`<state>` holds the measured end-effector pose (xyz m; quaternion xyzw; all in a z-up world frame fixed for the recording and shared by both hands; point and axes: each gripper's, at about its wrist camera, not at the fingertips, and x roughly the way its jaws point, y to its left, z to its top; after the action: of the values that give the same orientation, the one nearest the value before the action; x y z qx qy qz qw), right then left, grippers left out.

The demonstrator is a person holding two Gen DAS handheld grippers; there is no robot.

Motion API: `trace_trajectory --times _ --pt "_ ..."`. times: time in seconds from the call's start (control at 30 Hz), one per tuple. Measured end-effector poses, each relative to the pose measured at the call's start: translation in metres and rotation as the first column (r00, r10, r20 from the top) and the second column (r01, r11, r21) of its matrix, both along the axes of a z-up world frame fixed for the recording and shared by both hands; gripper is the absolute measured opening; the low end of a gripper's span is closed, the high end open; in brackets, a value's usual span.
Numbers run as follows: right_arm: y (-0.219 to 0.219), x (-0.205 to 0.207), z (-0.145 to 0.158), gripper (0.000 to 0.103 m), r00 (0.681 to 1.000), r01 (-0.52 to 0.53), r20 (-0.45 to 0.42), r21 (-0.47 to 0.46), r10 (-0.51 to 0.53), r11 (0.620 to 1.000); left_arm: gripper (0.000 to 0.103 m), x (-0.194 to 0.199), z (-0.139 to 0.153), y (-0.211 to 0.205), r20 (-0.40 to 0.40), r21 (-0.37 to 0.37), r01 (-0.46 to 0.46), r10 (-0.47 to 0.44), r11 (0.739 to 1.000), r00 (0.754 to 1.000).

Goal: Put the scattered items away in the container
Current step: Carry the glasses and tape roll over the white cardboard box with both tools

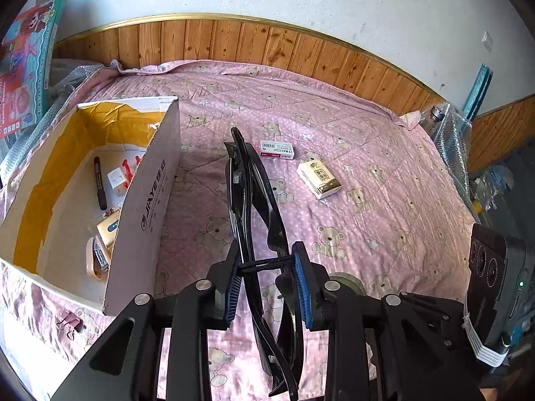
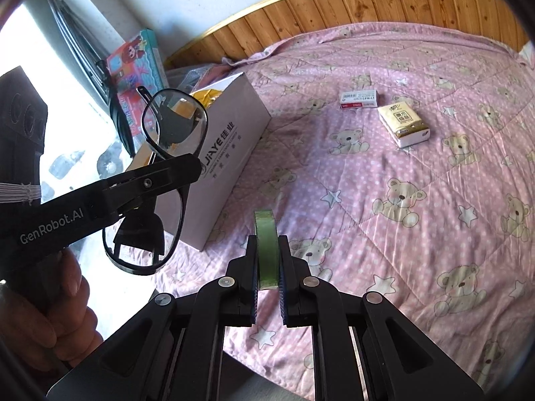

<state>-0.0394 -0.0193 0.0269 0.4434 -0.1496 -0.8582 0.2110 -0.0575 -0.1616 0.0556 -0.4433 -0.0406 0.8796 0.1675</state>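
While several small things already lie in the box (image 1: 143,200) at the left, the left gripper (image 1: 267,280) clamps the glasses (image 1: 254,200) and the right gripper (image 2: 265,264) a tape roll (image 2: 266,247); a tissue pack (image 1: 319,178) and small carton (image 1: 277,149) remain far on the bed (image 1: 384,200).

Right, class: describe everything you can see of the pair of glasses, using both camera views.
The glasses have a glossy black frame, apparently plastic, with large clear lenses and thin black arms that look folded. They are held in the air, clamped between the blue ribbed pads of the left gripper, near the open white cardboard box. Only the gripper touches them. They sit tilted, one lens above the other.
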Motion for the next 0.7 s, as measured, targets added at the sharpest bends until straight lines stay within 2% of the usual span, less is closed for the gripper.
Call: trace_trajectory --times 0.7 --pt "-0.022 0.036 0.030 0.010 0.998 -0.018 -0.060 0.029 0.019 0.999 0.030 0.041 0.032 -0.023 -0.078 0.042 0.015 -0.012 0.999 0.997"
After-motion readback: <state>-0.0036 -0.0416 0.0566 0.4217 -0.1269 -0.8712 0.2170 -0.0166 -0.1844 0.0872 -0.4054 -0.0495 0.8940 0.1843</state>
